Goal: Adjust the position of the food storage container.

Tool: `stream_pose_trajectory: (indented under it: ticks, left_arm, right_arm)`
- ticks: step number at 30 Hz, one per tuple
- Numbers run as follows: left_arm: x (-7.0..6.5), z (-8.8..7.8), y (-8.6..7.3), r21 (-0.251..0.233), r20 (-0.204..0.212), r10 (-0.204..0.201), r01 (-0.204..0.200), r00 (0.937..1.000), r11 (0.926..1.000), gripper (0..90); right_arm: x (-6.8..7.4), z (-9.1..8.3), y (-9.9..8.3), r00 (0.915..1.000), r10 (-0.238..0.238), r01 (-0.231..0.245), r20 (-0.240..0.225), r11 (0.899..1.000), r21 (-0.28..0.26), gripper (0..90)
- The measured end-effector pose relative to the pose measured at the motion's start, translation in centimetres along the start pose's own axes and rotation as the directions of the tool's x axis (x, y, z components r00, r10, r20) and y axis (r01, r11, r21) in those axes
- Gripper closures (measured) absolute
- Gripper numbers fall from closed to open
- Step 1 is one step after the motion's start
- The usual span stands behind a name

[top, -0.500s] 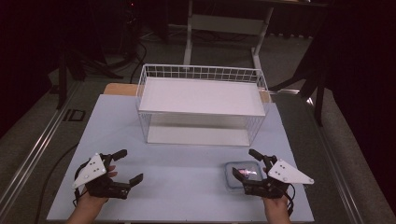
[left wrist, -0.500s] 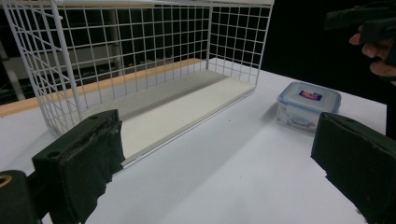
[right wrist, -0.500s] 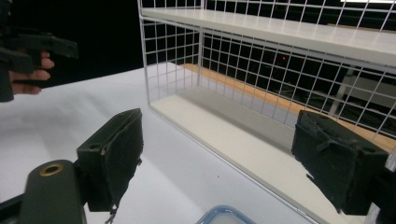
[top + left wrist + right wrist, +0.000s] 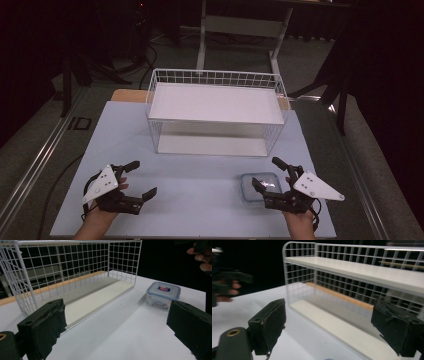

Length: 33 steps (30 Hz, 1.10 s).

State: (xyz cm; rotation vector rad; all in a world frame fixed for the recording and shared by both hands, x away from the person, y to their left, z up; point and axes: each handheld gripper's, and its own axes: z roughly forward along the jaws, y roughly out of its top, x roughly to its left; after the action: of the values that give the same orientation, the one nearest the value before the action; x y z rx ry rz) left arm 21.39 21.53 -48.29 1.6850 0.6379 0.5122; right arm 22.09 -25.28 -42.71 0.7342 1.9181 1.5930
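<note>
Nothing has shifted; both hand-held grippers, left [image 4: 140,179] and right [image 4: 266,174], gape empty; squarish container [image 4: 260,187] lies flat, lid up

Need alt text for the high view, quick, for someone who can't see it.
A person's left gripper and right gripper rest open on a pale blue table, the right just over a small lidded plastic container. Behind stands an empty white two-tier wire rack.
</note>
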Motion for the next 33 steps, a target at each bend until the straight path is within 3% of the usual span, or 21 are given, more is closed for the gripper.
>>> stream_pose_trajectory:
  ticks: [5, 8, 12, 14, 16, 23, 33]
  left_arm:
    - [0.0, 0.3, -0.3, 0.019, 0.004, -0.001, 0.001, 1.0000, 0.9998, 3.2]
    - [0.0, 0.3, -0.4, 0.020, 0.000, 0.002, -0.002, 1.0000, 0.9998, 3.2]
    - [0.0, 0.5, -0.4, 0.023, 0.006, 0.000, 0.000, 1.0000, 0.9997, 3.2]
    - [-0.1, 0.6, -0.5, 0.033, 0.005, 0.005, -0.005, 1.0000, 0.9995, 3.2]
    - [-0.1, 0.7, -0.5, 0.037, 0.002, 0.004, -0.004, 1.0000, 0.9993, 3.2]
    - [0.1, 0.7, -0.7, 0.040, -0.008, 0.005, -0.005, 1.0000, 0.9992, 3.1]
    - [0.0, 0.8, -0.7, 0.041, -0.006, 0.006, -0.006, 1.0000, 0.9992, 3.2]
  right_arm:
    - [-0.3, -0.1, 1.6, 0.9993, -0.035, 0.035, -0.013, 0.999, -0.017, 13.4]
    - [-0.9, 0.3, 2.0, 0.9980, -0.063, 0.063, 0.003, 0.997, 0.033, 15.6]
    - [-2.2, 0.5, 1.7, 0.9997, -0.025, 0.025, 0.003, 0.997, 0.079, 27.5]
    - [-2.7, 0.5, 1.2, 0.9991, -0.036, 0.034, 0.021, 0.994, 0.106, 37.5]
    - [-3.0, 0.7, 0.8, 0.9959, -0.056, 0.045, 0.071, 0.989, 0.141, 43.5]
    - [-4.8, 0.9, -1.0, 0.9958, 0.025, -0.041, 0.088, 0.980, 0.193, 66.7]
    - [-5.9, 0.8, -3.4, 0.9909, 0.010, -0.051, 0.134, 0.952, 0.302, 89.7]
